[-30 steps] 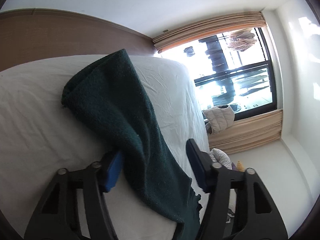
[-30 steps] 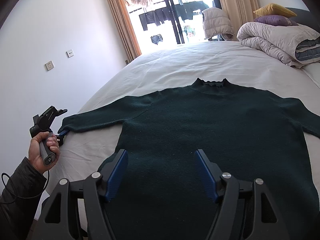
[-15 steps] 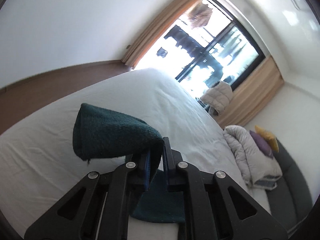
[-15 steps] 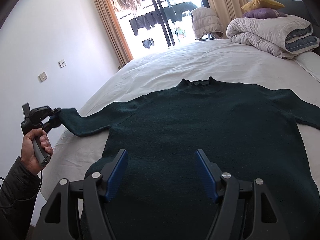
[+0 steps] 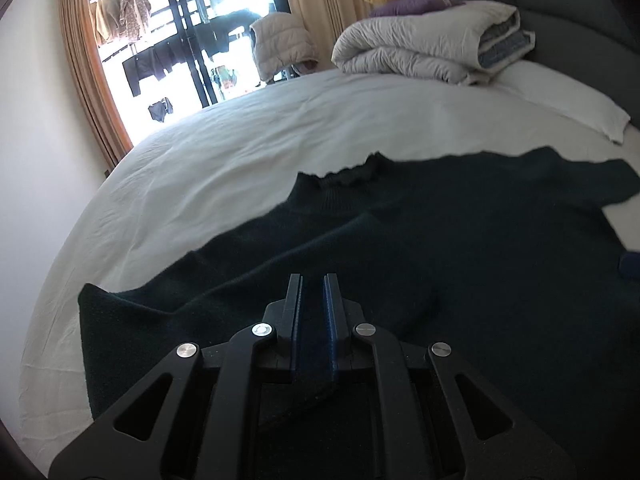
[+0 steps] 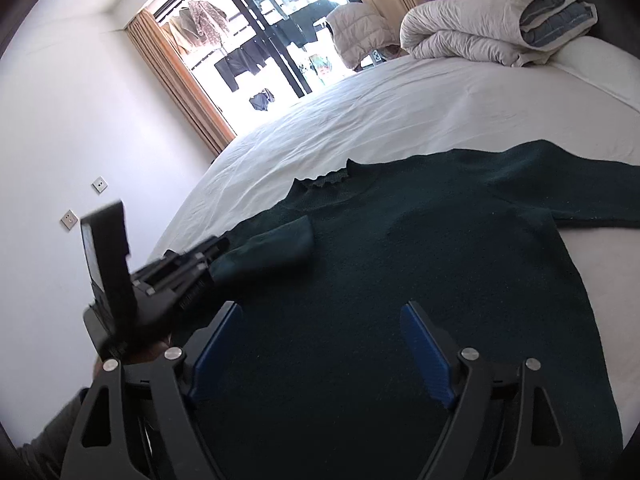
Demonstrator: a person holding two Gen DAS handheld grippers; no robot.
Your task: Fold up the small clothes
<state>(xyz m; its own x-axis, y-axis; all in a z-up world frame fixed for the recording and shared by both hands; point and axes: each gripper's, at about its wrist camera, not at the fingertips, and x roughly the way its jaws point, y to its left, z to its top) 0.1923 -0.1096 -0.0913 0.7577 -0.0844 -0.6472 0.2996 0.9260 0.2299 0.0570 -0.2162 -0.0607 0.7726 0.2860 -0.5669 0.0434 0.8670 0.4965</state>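
Note:
A dark green sweater [image 6: 400, 248] lies flat on the white bed [image 6: 400, 112], collar away from me; it also shows in the left wrist view [image 5: 480, 248]. My left gripper [image 5: 313, 280] is shut on the sweater's left sleeve [image 6: 276, 246] and holds its cuff over the sweater's body, near the left shoulder. It shows from the side in the right wrist view [image 6: 218, 254]. My right gripper [image 6: 320, 312] is open and empty, low over the sweater's lower body. The right sleeve [image 6: 580, 188] lies stretched out on the bed.
A rolled grey duvet [image 6: 492, 20] with purple and yellow pillows sits at the head of the bed. A window with hanging clothes [image 6: 260, 28] and orange curtains is beyond the bed. A white wall [image 6: 80, 128] runs along the bed's left side.
My left gripper has carried the left sleeve from the bed's left edge inward over the sweater's body. My right gripper has stayed open and dropped closer to the sweater.

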